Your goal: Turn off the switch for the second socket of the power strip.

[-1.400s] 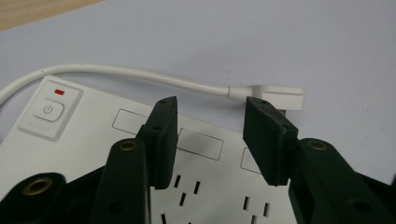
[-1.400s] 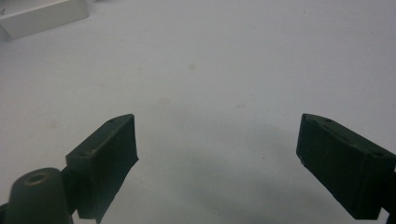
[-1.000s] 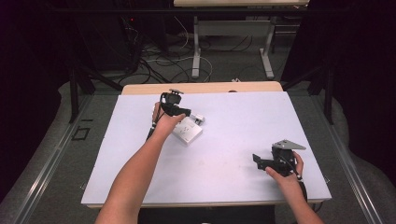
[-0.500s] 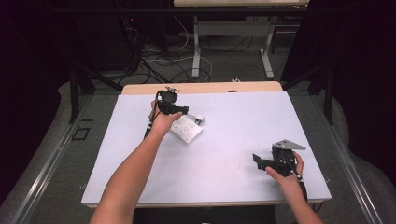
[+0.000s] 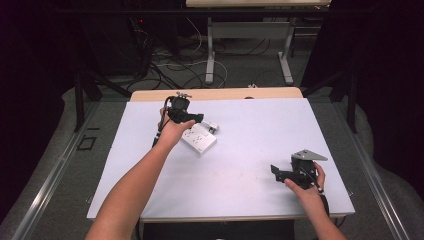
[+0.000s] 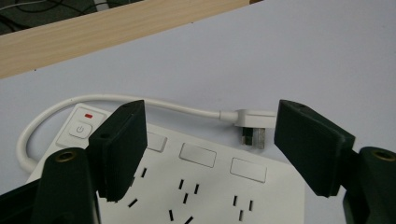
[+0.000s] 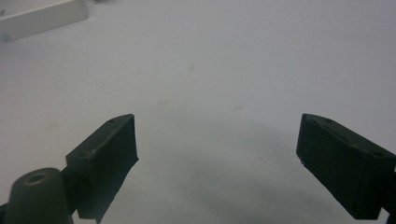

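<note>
A white power strip (image 5: 199, 139) lies left of centre on the white table top. Its short cord loops round to a flat plug (image 5: 214, 127) resting beside it. My left gripper (image 5: 197, 118) hovers just over the strip's far end, and its jaws have just been opening. In the left gripper view the left gripper (image 6: 212, 140) stands open above the power strip (image 6: 201, 186), with the plug (image 6: 250, 122) lying beyond the jaws and nothing pressed between them. My right gripper (image 5: 276, 172) rests near the front right, and the right gripper (image 7: 217, 154) stands open over bare table.
The white sheet (image 5: 250, 150) covers a wooden table whose far edge (image 5: 215, 93) shows behind the strip. A corner of the power strip (image 7: 42, 16) appears at the top left of the right gripper view. Table legs and cables lie on the floor beyond.
My left hand has drawn back a little from the strip toward the far left. The strip, the plug and the right hand have stayed where they were.
</note>
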The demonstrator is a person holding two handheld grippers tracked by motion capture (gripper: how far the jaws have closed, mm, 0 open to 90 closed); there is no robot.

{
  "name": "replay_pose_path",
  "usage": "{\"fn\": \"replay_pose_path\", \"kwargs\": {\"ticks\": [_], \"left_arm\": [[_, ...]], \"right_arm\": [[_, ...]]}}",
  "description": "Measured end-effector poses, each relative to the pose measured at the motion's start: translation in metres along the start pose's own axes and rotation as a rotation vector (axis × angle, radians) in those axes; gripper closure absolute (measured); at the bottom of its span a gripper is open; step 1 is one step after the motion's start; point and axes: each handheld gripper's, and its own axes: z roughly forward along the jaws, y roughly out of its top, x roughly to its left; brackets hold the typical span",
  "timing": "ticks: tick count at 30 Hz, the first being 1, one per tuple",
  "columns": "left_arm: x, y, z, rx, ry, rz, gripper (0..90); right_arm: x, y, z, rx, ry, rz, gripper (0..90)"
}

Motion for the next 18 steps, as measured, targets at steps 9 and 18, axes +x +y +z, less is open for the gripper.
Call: {"fn": "replay_pose_path", "kwargs": {"ticks": [9,18], "left_arm": [[-0.003,-0.002,-0.012,-0.022,-0.033,-0.017,5.9],[-0.002,-0.008,-0.023,-0.057,-0.055,-0.009,0.6]], "right_arm": [[0.001,0.0,-0.001,0.001,0.0,0.004,11.8],[0.002,0.0,-0.001,-0.004,-0.004,0.01,11.8]]}}
